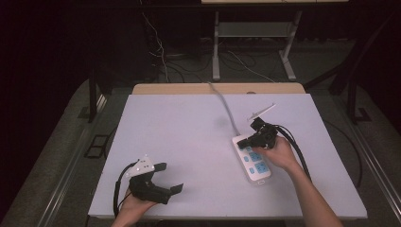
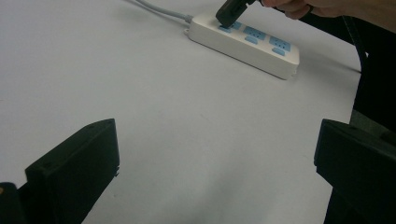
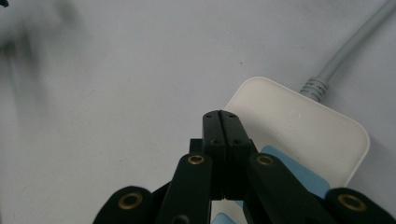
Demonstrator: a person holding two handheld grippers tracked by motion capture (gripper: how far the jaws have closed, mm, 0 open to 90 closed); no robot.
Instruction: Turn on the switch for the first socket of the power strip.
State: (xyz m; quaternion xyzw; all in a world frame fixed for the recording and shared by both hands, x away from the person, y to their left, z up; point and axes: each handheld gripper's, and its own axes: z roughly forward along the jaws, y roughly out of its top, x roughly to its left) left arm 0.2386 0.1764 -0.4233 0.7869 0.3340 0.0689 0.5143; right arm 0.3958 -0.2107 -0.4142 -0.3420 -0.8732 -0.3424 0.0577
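White power strip [image 1: 252, 160] on right half of surface [image 1: 179, 137], long axis slanting, gray cord [image 1: 226, 106] end toward far edge. Right gripper [image 1: 246, 143] tilted down onto cord end, fingers [image 3: 223, 140] pressed together, empty. Left gripper [image 1: 172, 177] near front-left, fingers [image 2: 77, 168] spread wide apart.

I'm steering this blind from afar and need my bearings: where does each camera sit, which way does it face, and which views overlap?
High view: above the person's side, looking forward and down on the white table; both forearms, left gripper, right gripper.
Left gripper view: rides the left gripper, looking across the table between its wide-apart jaws toward the power strip.
Right gripper view: rides the right gripper, looking down its shut jaws at the strip's cable end.
Shared: all three show the power strip and its grey cable.
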